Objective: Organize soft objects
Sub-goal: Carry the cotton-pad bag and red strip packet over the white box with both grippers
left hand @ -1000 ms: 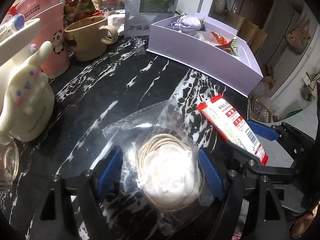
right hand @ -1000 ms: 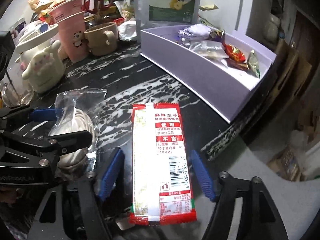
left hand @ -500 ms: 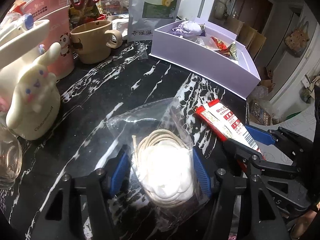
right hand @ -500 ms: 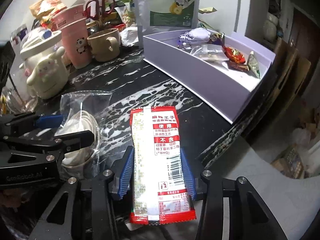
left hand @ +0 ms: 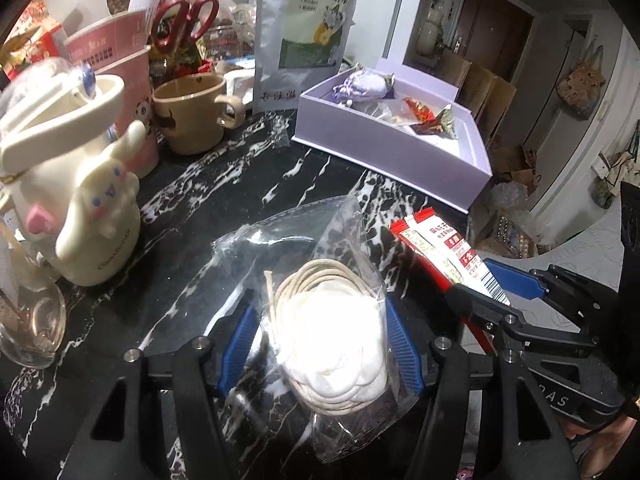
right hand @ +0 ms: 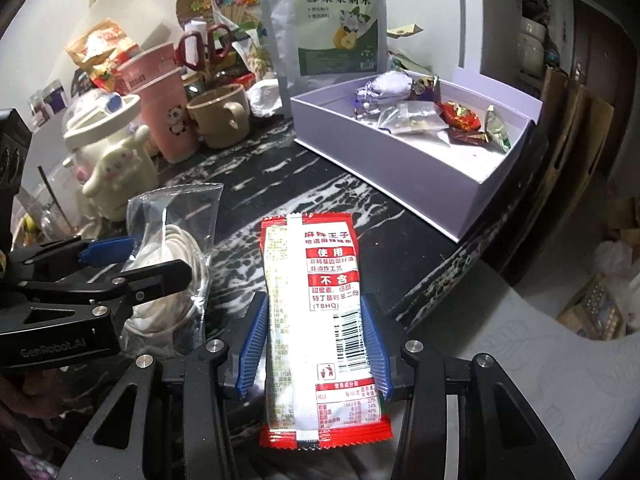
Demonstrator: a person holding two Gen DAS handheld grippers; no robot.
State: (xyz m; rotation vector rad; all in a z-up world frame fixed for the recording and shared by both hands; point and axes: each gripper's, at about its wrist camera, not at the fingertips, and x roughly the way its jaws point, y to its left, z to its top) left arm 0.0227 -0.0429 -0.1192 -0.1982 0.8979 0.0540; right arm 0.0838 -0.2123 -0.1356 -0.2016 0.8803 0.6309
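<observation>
Left gripper (left hand: pixel 320 344): blue pads are clamping the sides of a clear plastic bag with coiled cord (left hand: pixel 332 336); the bag's loose upper flap is standing up ahead of the pads. From the right wrist view the same gripper (right hand: pixel 132 260) is showing side-on, bag (right hand: pixel 176 264) pinched in it.

Right gripper (right hand: pixel 314 344): pads are pressing both long edges of a red-and-white snack packet (right hand: pixel 316 312), which is jutting forward past the fingertips and hanging back beyond the jaws toward the camera. The packet (left hand: pixel 448 252) is also visible from the left wrist view, sticking out of the right gripper (left hand: pixel 500 292).

Both items appear to be clear of the black marble counter (left hand: pixel 224 184), though contact under the bag is hard to judge.

Outward: lavender box (right hand: pixel 404 168) is sitting open ahead and to the right on the counter, already holding a pale drawstring pouch (right hand: pixel 386 86), a small clear sachet and foil-wrapped sweets. A beige mug (left hand: pixel 192 120), a pink panda cup (right hand: pixel 164 116) and a white bunny jar (left hand: pixel 80 184) are crowding the left side; a tea pouch (right hand: pixel 326 20) is standing behind the box.

Step in hand, as I judge it: pick-up done on both sides, carry beginning. The next move calls for taking each item over the near wall of the box and lowering it into a free patch before opening, the bare right end looking roomiest. The two grippers are near each other, so going in one at a time seems wiser.
</observation>
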